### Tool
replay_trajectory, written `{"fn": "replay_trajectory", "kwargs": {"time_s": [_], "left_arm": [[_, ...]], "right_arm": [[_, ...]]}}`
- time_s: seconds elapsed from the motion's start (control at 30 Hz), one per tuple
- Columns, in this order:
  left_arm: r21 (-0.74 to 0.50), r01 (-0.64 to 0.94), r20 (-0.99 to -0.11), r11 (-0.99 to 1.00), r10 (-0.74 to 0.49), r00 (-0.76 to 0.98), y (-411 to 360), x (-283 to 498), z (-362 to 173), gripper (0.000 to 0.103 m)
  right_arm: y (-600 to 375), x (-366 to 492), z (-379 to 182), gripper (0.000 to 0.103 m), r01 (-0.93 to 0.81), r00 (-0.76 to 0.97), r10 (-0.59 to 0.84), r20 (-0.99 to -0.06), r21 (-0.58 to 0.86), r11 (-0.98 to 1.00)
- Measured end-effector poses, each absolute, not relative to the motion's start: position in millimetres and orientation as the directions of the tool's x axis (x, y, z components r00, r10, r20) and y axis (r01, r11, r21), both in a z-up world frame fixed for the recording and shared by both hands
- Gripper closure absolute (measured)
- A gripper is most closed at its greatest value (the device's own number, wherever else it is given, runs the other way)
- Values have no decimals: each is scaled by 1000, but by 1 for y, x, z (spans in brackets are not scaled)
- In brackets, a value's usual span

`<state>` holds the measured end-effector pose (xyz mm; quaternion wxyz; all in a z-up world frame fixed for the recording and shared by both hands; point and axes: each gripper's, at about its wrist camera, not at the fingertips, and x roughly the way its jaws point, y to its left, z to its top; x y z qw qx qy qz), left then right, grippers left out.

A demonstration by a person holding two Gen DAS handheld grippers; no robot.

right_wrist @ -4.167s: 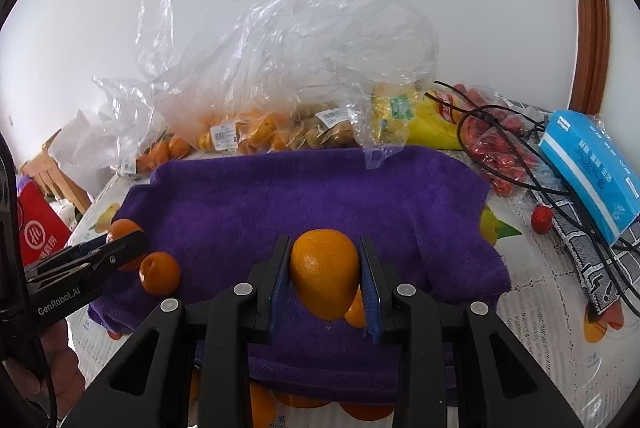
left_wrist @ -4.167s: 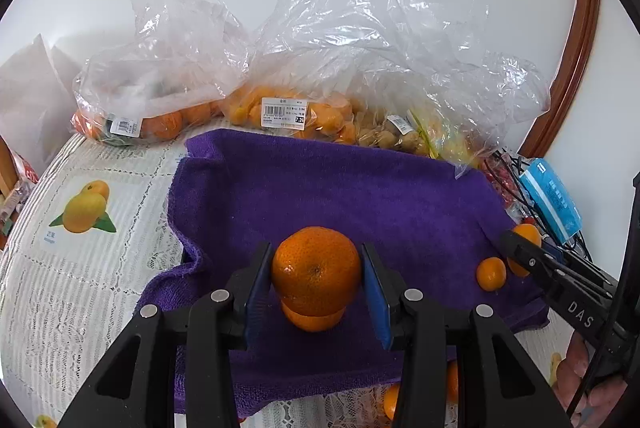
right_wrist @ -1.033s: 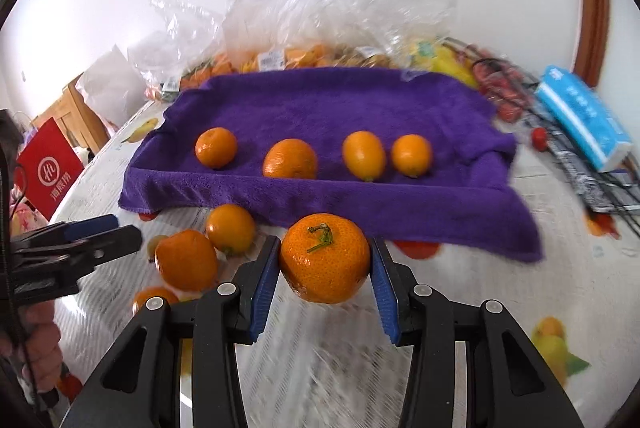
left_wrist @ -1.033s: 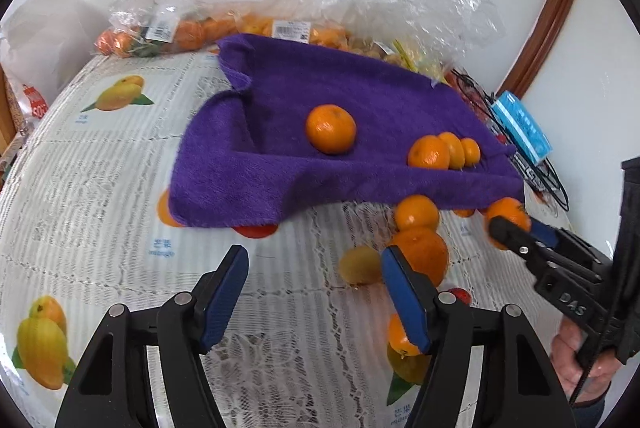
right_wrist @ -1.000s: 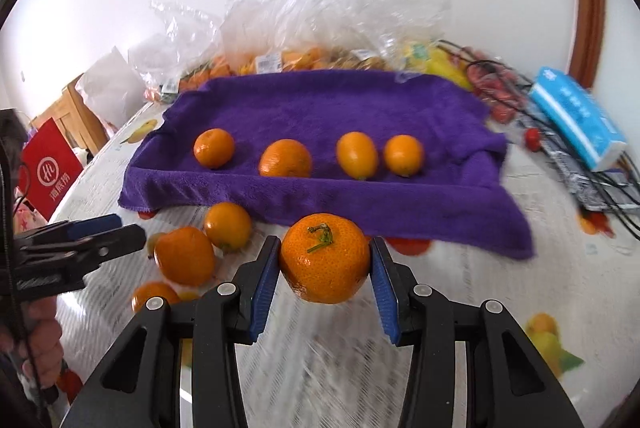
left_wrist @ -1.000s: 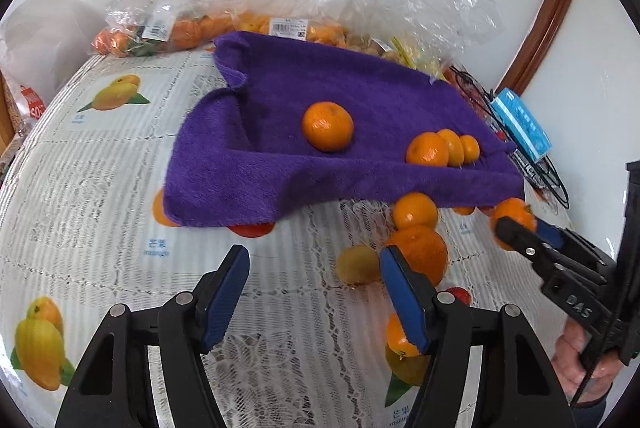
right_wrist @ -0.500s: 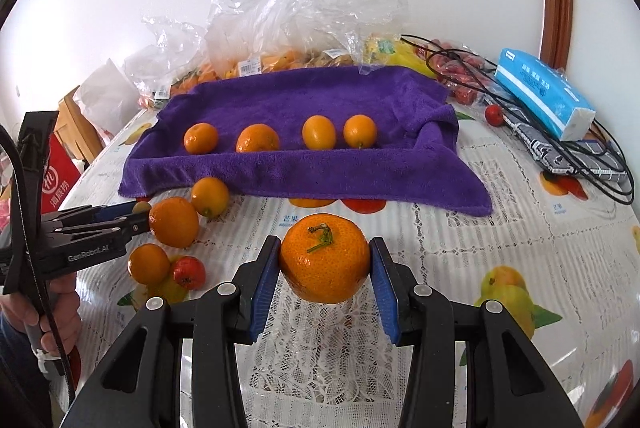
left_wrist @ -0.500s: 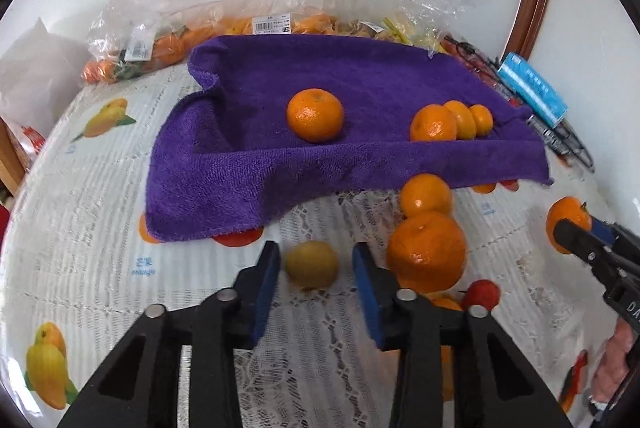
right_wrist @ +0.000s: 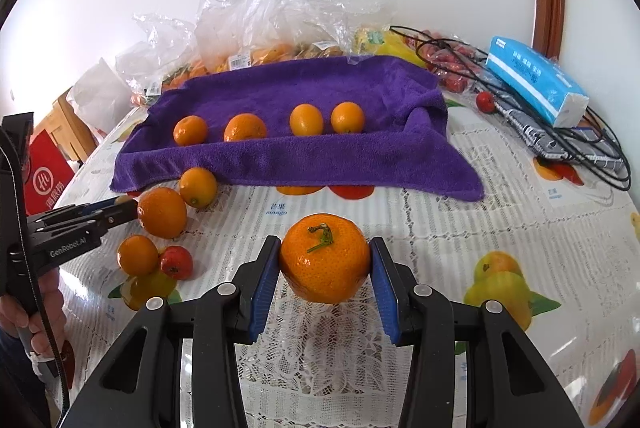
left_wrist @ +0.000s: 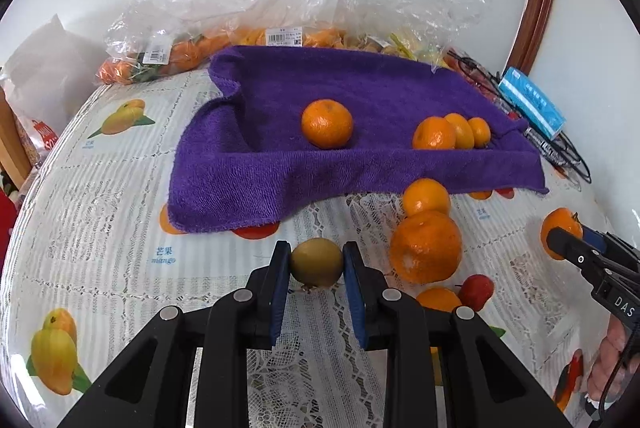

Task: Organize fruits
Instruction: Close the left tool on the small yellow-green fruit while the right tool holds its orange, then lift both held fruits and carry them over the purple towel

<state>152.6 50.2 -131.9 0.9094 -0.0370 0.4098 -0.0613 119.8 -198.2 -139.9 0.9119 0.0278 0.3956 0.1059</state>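
Observation:
My left gripper (left_wrist: 316, 264) is shut on a small yellow-brown fruit (left_wrist: 317, 262) just above the tablecloth, in front of the purple towel (left_wrist: 360, 88). My right gripper (right_wrist: 325, 260) is shut on a large orange tangerine (right_wrist: 325, 257) with a green stem, held low in front of the towel (right_wrist: 320, 148). Several oranges lie in a row on the towel (right_wrist: 245, 127). Loose oranges (right_wrist: 162, 212) and a small red fruit (right_wrist: 176, 262) lie on the table left of the right gripper. The left gripper also shows in the right wrist view (right_wrist: 120, 210).
Clear plastic bags of fruit (left_wrist: 280, 36) stand behind the towel against the wall. A blue tissue pack (right_wrist: 536, 84), black cables (right_wrist: 580, 148) and red fruits lie at the back right. A red bag (right_wrist: 44, 176) stands off the table's left edge. A fruit-print lace tablecloth (right_wrist: 520, 228) covers the table.
My left gripper has moved forward and closed on the small yellow-brown fruit. My right gripper has pulled back from the towel with the tangerine still in it.

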Motion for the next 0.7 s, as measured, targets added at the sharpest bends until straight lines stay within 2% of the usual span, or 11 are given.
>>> {"fn": "replay_trajectory", "kwargs": {"time_s": [0.7], "left_arm": [[-181, 58, -678, 982, -168, 716, 47, 151, -84, 78]], "right_arm": [[-197, 118, -91, 59, -160, 747, 195, -636, 112, 981]]}}
